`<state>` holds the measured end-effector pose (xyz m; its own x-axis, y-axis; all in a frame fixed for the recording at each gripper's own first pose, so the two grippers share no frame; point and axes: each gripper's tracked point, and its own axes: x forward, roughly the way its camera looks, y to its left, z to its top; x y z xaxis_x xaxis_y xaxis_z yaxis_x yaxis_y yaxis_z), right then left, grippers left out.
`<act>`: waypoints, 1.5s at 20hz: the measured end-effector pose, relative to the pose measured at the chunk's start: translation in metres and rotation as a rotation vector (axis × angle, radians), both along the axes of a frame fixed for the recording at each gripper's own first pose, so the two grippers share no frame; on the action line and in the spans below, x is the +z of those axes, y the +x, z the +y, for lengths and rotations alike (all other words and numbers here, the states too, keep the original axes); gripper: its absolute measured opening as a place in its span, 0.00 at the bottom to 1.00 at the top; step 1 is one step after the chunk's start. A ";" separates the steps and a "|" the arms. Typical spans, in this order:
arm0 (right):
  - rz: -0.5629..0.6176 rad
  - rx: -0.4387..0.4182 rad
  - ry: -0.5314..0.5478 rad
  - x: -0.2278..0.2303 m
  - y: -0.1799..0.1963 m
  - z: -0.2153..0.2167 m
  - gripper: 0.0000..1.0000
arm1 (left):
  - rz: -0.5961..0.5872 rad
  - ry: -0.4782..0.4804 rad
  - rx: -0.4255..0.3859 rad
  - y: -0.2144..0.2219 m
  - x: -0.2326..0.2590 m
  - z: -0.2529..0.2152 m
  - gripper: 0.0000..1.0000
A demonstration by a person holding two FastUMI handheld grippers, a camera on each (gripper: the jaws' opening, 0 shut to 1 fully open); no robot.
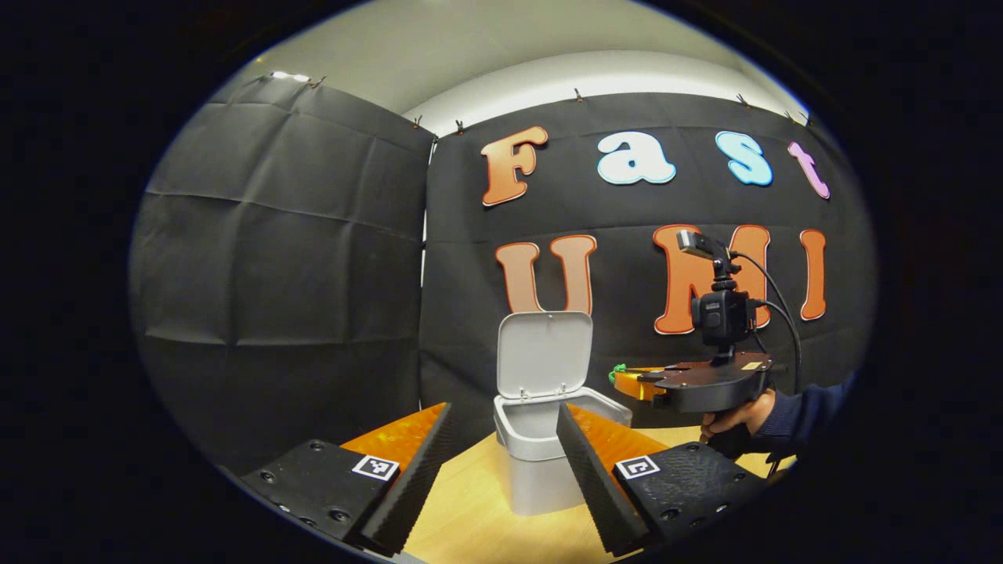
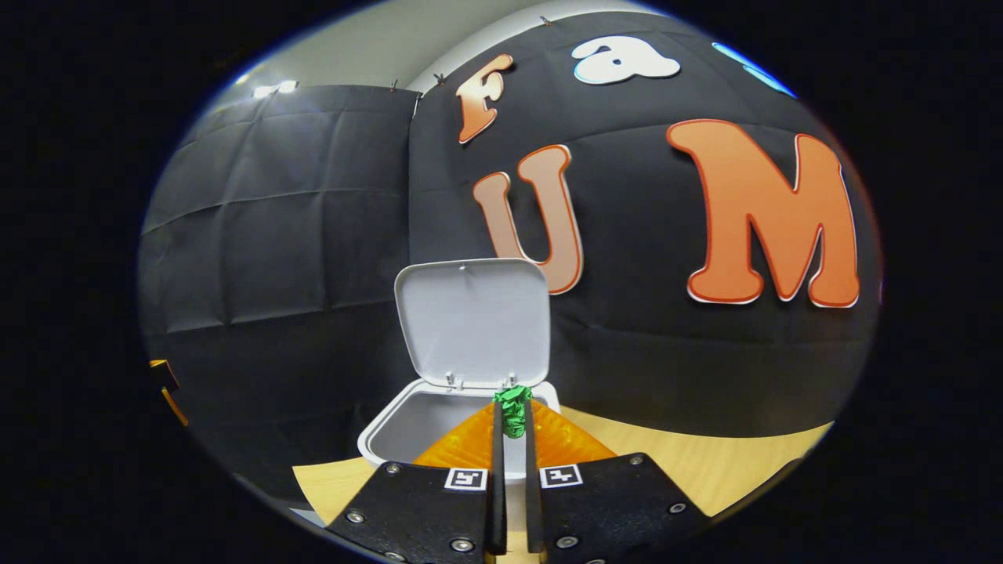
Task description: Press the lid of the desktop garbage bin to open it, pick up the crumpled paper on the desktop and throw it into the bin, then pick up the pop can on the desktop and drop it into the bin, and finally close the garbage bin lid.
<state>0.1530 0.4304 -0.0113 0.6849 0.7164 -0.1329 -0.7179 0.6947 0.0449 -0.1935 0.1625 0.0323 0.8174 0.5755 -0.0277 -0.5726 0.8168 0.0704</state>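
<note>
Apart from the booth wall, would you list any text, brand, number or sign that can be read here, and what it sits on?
Readable words or numbers: none.
Square black-and-white marker tags on the left claw: patterns, not text.
Same tags on the right claw, which grips green crumpled paper.
Garbage bin: no label seen.

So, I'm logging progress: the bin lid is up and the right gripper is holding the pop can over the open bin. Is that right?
Not quite. The right gripper is closed on a green crumpled paper, not the pop can, as the right gripper view shows. The rest holds: the lid stands up and the paper is over the open bin.
</note>
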 end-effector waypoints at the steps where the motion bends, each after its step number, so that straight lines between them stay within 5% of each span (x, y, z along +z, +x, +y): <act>1: -0.009 0.002 -0.001 -0.002 0.003 0.009 0.09 | 0.003 0.005 0.011 -0.003 0.001 0.003 0.85; 8: -0.003 -0.007 -0.014 -0.022 0.022 0.043 0.13 | 0.016 0.014 0.050 -0.018 -0.001 0.011 0.85; 9: -0.006 -0.002 -0.017 -0.023 0.021 0.045 0.16 | 0.019 0.009 0.050 -0.018 -0.002 0.010 0.85; 10: -0.013 0.008 -0.019 -0.025 0.022 0.045 0.33 | 0.020 0.007 0.048 -0.017 -0.004 0.010 0.85; 11: -0.023 0.017 -0.023 -0.024 0.019 0.046 0.25 | 0.019 0.003 0.041 -0.016 -0.004 0.009 0.85; 12: -0.034 0.013 -0.030 -0.023 0.020 0.047 0.32 | 0.019 0.003 0.035 -0.014 -0.005 0.007 0.85; 15: -0.048 0.016 -0.026 -0.017 0.016 0.039 0.77 | 0.013 0.006 0.010 -0.005 -0.005 0.002 0.85; 16: -0.052 0.010 -0.024 -0.015 0.015 0.034 0.72 | 0.010 0.006 0.001 -0.002 -0.005 0.000 0.85; 18: -0.066 -0.008 -0.014 -0.007 0.012 0.017 0.91 | 0.003 0.006 -0.018 0.006 -0.005 -0.005 0.85; 19: -0.073 -0.020 -0.008 -0.003 0.011 0.006 0.85 | 0.002 0.004 -0.032 0.012 -0.006 -0.008 0.85; 30: -0.128 -0.227 0.050 0.032 0.001 -0.140 0.91 | -0.002 -0.050 -0.246 0.076 -0.025 -0.068 0.90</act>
